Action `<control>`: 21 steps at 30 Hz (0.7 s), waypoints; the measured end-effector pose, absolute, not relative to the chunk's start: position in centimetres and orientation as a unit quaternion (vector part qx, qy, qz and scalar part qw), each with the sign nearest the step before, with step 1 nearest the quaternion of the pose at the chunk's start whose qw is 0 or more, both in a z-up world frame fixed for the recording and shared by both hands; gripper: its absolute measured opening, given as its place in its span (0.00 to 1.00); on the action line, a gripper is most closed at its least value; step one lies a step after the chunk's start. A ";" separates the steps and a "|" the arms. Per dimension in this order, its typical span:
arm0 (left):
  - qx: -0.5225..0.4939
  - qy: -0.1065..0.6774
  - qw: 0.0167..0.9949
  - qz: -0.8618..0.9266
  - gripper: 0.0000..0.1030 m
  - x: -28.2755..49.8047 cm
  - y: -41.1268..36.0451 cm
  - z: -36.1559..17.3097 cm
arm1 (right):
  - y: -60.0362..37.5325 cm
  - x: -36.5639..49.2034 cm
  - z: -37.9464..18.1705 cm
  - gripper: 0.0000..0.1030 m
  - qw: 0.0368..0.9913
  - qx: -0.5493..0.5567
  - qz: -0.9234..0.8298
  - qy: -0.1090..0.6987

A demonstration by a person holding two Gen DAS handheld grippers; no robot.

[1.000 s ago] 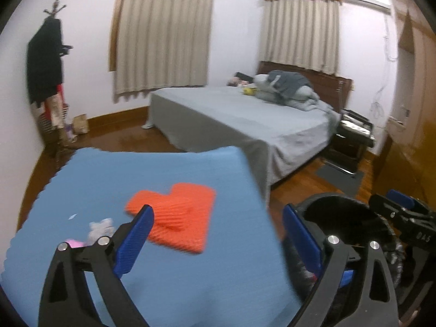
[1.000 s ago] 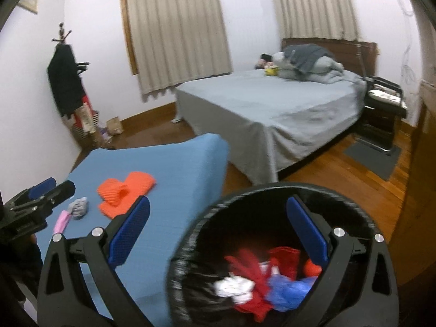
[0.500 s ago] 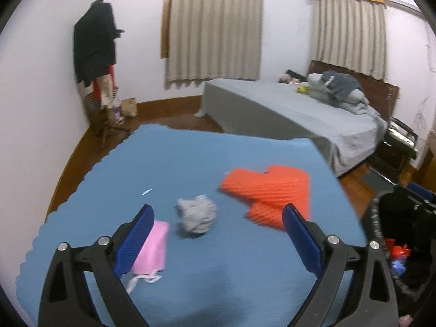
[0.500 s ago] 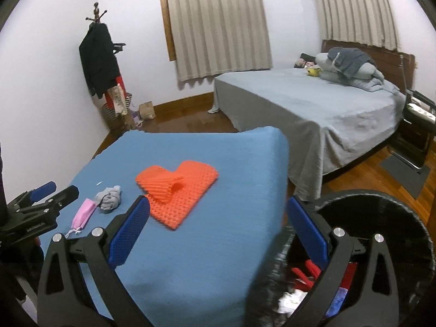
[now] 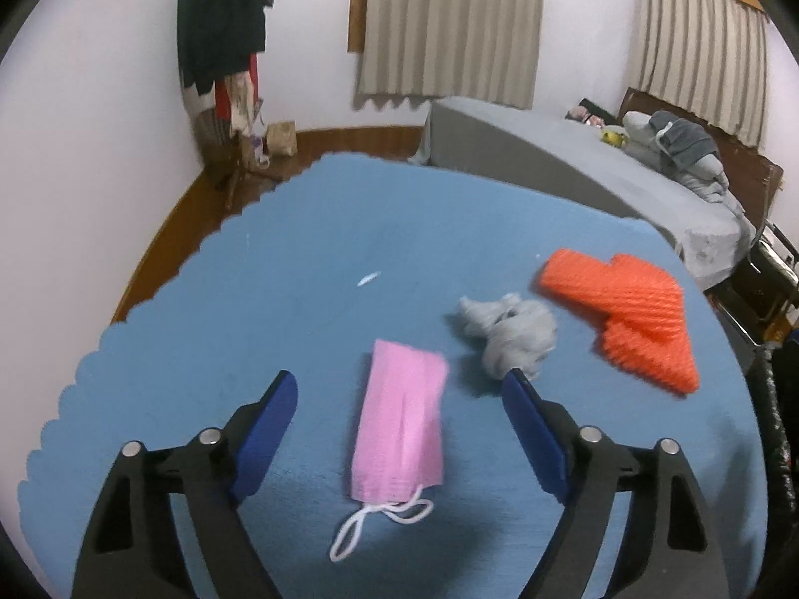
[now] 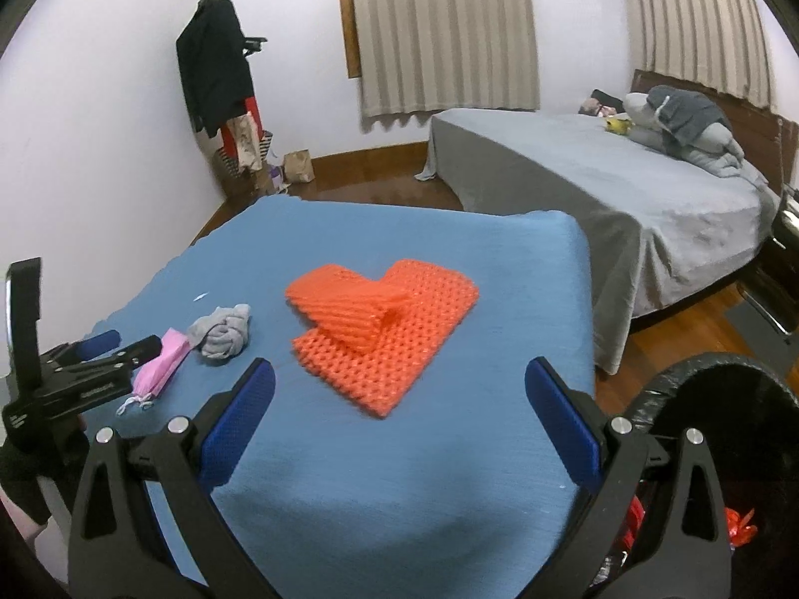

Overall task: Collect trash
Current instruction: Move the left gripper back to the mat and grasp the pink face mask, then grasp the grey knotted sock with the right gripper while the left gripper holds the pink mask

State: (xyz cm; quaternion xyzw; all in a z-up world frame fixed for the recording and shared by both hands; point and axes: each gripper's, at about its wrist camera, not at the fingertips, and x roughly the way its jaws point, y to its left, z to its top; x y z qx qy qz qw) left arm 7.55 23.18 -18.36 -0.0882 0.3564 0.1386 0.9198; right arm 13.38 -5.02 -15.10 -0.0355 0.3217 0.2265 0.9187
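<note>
- The blue table cover [image 5: 279, 299] fills the frame's middle; the bin [image 6: 724, 429] sits lower right.
- The left gripper [image 5: 394, 414], jaws just narrowing yet unclenched, straddles the pink mask [image 5: 402, 424] at lower centre; it should descend squarely, then pinch.
- The right gripper [image 6: 399, 414] gapes empty.

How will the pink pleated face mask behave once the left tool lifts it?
The pink pleated face mask lies flat and thin on the blue cloth, so it probably sags when lifted. Its white ear loops trail loose and would likely dangle. It looks light.

Home bedroom: bed [image 6: 624, 189], curtains [image 6: 439, 30], coat rack [image 6: 219, 75].
</note>
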 end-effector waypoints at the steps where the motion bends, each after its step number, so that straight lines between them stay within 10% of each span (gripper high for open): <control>1: -0.090 0.360 0.918 0.139 0.78 7.7 23.3 -18.5 | -4.7 13.4 -15.2 0.95 0.918 -0.038 0.229 0.323; 21: -0.113 0.404 0.899 0.126 0.14 9.3 24.5 -20.3 | -1.7 14.0 -15.9 0.95 0.909 -0.052 0.249 0.331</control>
